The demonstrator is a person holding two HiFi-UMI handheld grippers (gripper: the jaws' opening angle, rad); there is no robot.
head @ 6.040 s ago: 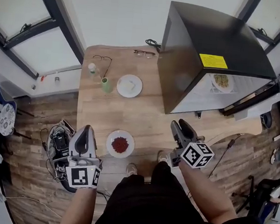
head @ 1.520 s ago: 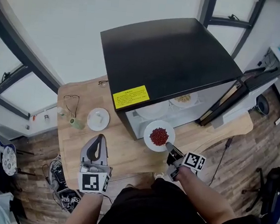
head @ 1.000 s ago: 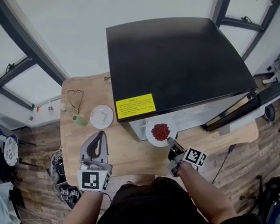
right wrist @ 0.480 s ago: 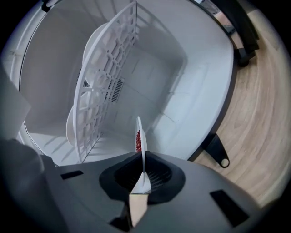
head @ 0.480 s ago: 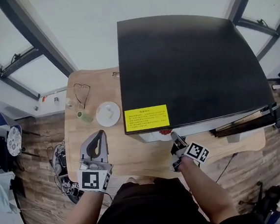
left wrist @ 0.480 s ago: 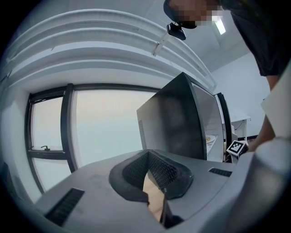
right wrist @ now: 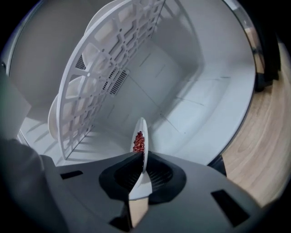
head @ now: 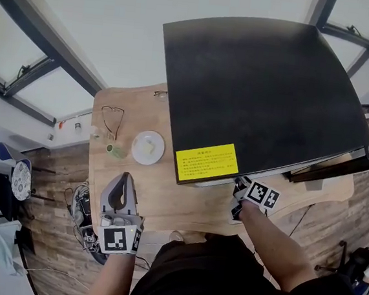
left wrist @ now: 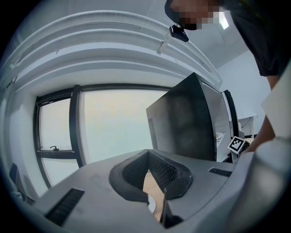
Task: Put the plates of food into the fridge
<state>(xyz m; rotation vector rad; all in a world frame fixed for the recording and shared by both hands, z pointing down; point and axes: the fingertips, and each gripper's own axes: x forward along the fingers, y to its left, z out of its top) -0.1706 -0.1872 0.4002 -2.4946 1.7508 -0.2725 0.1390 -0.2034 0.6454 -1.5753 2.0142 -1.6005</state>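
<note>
Head view: the black fridge (head: 261,92) fills most of the frame from above, with a yellow sticker (head: 206,161) near its front edge. My right gripper (head: 242,193) is pushed in under that edge, so only its marker cube (head: 262,194) and the arm show. My left gripper (head: 124,178) hangs over the wooden table (head: 166,200), near the front edge. Further back on the table there's a second plate (head: 149,147) with something pale on it, a small green bottle (head: 115,149) just beside it, and a pair of glasses (head: 112,118).

Left gripper view: jaws are together with nothing in them. I only see a sliver of table and plate through the gap behind the tips. The fridge's dark side is ahead, a big window to the left.

Right gripper view: jaws are pinched tight on the rim of the plate of red food (right wrist: 143,125). The plate is already inside the white fridge compartment, alongside the white shelf grid (right wrist: 113,68). Can't tell if it's touching down on anything.
</note>
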